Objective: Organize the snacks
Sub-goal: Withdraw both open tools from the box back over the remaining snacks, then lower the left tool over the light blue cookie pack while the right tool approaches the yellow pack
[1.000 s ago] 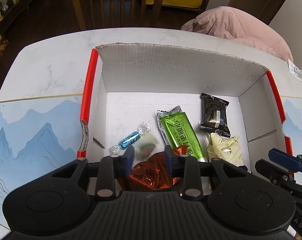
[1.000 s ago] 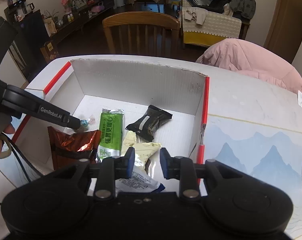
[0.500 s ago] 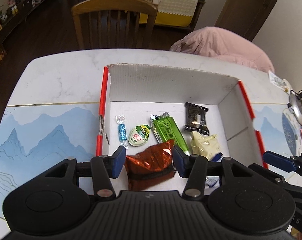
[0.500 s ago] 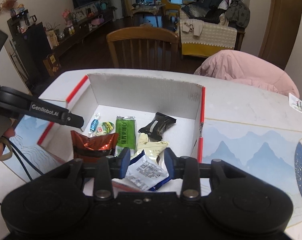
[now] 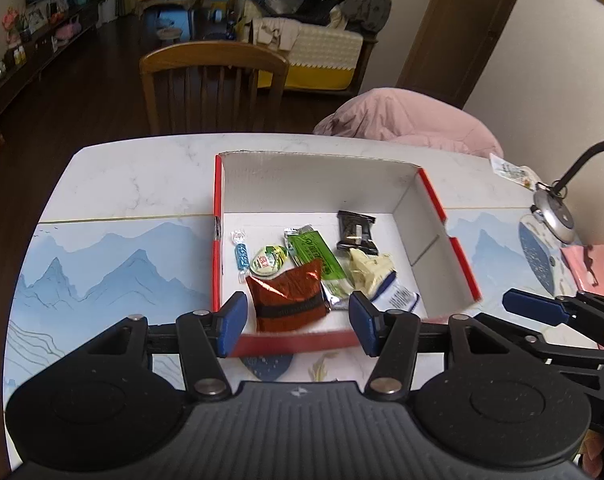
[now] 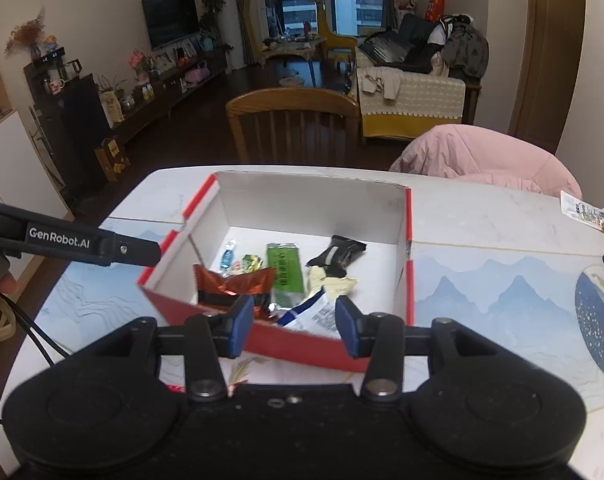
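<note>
The left hand-held gripper [image 5: 297, 328] is spread wide and empty, held above the near red wall of the box [image 5: 293, 342]. One second ago its fingers stood close on either side of the copper-red foil pouch [image 5: 287, 296] down inside the box; half a second ago they had parted. The pouch now lies free on the box floor, just behind the near wall, so the release is complete and this item counts as placed.

The right hand-held gripper [image 6: 289, 330] is likewise spread and empty, outside the box at the near wall. It has withdrawn from the white-and-blue packet [image 6: 316, 314], which rests inside the box against the cream wrapper [image 6: 334, 282].

Both views have risen and pulled back: more tabletop [image 5: 141, 172] and the wooden chair [image 5: 213, 84] now show.

Farther in, the green bar [image 5: 316, 254], round green-lidded cup [image 5: 269, 258], blue twist candy [image 5: 241, 254] and black packet [image 5: 356, 232] lie unmoved. All visible snacks are in the box; the task appears near its end.
</note>
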The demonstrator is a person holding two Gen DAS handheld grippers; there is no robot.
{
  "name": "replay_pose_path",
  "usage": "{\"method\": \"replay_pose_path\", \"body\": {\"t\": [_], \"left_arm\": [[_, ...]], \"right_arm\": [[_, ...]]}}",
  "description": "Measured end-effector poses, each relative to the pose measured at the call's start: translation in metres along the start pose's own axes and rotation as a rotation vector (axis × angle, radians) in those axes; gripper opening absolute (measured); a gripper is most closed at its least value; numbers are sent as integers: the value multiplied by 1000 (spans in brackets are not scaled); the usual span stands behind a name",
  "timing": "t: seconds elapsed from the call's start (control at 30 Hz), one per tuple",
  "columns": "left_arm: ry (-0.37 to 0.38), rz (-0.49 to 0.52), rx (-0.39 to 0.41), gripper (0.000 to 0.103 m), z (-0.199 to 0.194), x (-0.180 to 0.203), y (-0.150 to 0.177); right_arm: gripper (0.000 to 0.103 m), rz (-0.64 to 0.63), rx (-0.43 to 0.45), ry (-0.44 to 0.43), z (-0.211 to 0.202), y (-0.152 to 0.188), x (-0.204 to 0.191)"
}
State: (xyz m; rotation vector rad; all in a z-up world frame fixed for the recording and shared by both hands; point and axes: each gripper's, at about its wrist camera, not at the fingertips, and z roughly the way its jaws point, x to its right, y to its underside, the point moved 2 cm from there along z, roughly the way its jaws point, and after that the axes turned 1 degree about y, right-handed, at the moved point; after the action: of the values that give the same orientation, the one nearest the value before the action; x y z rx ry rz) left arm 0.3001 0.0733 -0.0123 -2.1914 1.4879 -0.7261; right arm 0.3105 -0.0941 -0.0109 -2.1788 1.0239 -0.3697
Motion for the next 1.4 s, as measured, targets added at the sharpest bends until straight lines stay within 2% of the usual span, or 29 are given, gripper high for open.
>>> {"method": "replay_pose_path", "body": {"t": [0.2, 0.4, 0.5, 0.6, 0.63, 0.67, 0.83, 1.1, 1.4], "left_arm": [[23, 17, 24, 55, -25, 0, 23], [47, 26, 25, 59, -40, -4, 50], [51, 34, 17, 60, -46, -7, 64], [53, 29, 8, 71, -49, -11, 77], [56, 26, 7, 74, -50, -12, 82], [58, 20, 5, 75, -50, -14, 87], [58, -16, -48, 76, -43, -23, 111], [4, -135, -130, 76, -15, -47, 150], [-43, -165, -206, 76, 17, -49, 172]], "right_arm": [[54, 5, 18, -3, -20, 15, -14], [69, 17, 28, -12, -33, 32, -25], [72, 25, 26, -26, -36, 42, -29], [80, 20, 20, -37, -37, 55, -36], [86, 16, 20, -44, -37, 59, -39], [91, 15, 21, -53, -38, 64, -40], [100, -2, 25, -60, -38, 83, -51], [101, -12, -41, -22, -16, 131, -67], [100, -70, -128, -59, 4, 171, -91]]}}
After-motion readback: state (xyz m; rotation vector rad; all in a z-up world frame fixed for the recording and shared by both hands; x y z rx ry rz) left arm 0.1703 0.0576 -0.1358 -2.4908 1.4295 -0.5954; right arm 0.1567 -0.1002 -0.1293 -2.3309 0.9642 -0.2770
